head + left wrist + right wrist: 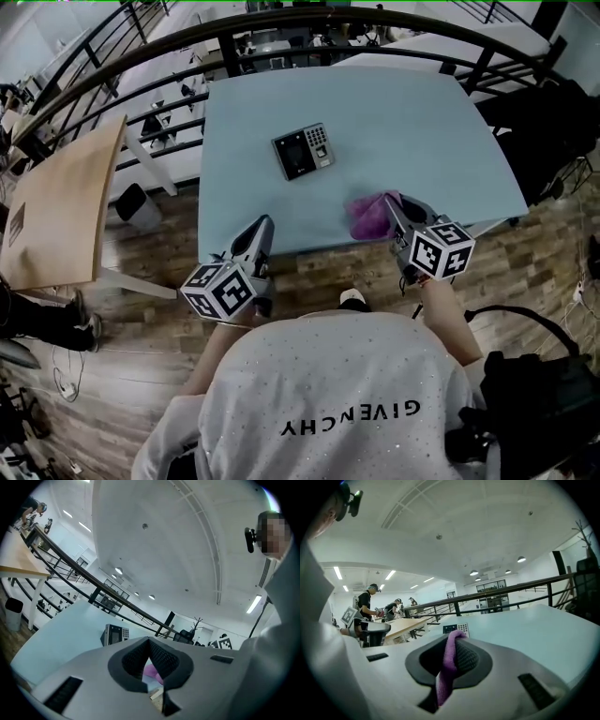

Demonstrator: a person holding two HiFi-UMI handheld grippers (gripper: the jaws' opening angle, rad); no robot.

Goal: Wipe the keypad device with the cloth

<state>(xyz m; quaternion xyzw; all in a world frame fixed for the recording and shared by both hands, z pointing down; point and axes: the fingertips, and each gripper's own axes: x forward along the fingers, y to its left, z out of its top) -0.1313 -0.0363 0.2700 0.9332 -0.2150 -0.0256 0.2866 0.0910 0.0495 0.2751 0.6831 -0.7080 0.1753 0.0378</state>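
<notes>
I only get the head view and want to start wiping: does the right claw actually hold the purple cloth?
Observer: Yes. In the right gripper view the right claw is shut on the cloth, which is pinched between its jaws.
Operator: And the left one?
Observer: The left claw has its jaws together with nothing in them.
Operator: Is the right one aimed at the keypad device?
Observer: Roughly. The keypad device shows just above the cloth in that view.
</notes>
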